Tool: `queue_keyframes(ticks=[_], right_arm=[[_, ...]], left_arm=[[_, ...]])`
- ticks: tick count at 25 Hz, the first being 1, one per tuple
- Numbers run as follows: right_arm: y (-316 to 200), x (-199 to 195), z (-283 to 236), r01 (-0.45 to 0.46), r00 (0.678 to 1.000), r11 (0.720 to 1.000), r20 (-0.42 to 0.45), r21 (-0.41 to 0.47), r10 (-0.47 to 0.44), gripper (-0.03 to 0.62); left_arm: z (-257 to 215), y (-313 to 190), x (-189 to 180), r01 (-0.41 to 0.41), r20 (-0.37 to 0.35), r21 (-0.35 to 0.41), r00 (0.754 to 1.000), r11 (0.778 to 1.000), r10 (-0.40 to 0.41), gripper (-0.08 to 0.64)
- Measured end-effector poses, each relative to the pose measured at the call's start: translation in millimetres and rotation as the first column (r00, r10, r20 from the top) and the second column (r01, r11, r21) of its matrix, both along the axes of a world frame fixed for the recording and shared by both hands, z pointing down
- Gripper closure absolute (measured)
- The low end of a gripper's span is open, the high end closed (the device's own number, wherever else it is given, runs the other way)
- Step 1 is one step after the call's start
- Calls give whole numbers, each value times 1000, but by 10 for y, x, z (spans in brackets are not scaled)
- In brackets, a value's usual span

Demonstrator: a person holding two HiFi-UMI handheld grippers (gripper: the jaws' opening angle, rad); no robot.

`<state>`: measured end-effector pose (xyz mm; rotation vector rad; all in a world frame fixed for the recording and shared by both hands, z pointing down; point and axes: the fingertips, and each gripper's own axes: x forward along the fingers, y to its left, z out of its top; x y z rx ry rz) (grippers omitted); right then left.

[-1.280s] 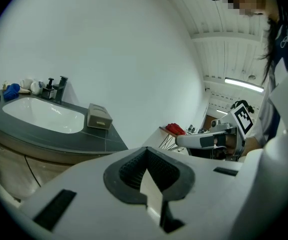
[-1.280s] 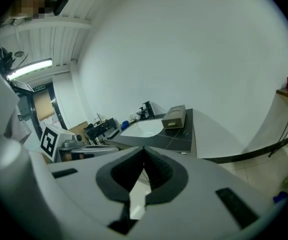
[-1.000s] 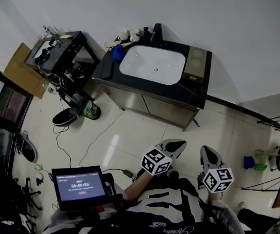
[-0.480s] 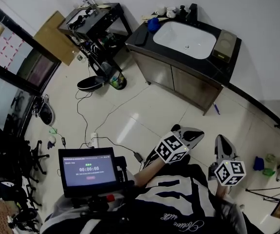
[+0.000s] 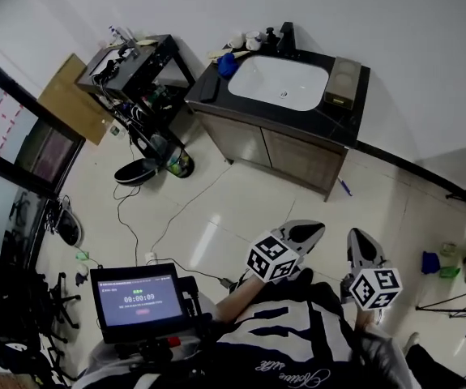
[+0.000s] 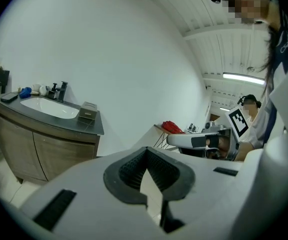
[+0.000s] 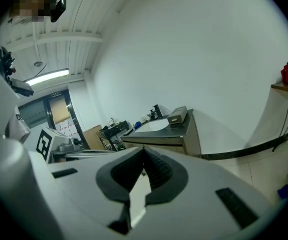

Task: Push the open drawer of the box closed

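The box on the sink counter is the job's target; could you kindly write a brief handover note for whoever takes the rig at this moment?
Left gripper: jaws shut, nothing between them, held low near the person's body.
Right gripper: the same, shut and empty.
Box: on top of the sink cabinet, to the right of the basin in the head view, across open floor from both grippers. It is too small to tell whether its drawer is open.
Done: nothing visible; neither gripper touches the box.
Left: walk up, set a gripper against the drawer front, push it in.

Bright even light, sharp, fisheye-bent edges
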<state>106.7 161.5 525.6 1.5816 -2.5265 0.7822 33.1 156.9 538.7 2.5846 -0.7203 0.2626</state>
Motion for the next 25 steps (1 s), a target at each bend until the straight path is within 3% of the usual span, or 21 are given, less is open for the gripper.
queue_keyframes(ticks=[6,11,17,25], right_arm=[[-171,-277,-13,-14,1000,999,23,-39,15,594],[-369,-616,-33,-32,999,997,13,-65,33,594],[-261,-561,-16,-91,996,994,11,-54,91,594],[-195,-667,-29,-86,996,996,-18,-33,85,594]], left_arm=[[7,-129,-336,12,56,1,998,1000,-12,558],[-46,-462,-799,75,7,-40,997,996,-75,558],[-10,-381,-792,40,-13,-34,999,999,-40,558],[-21,-345,-707,-40,-31,-19,999,999,39,558]])
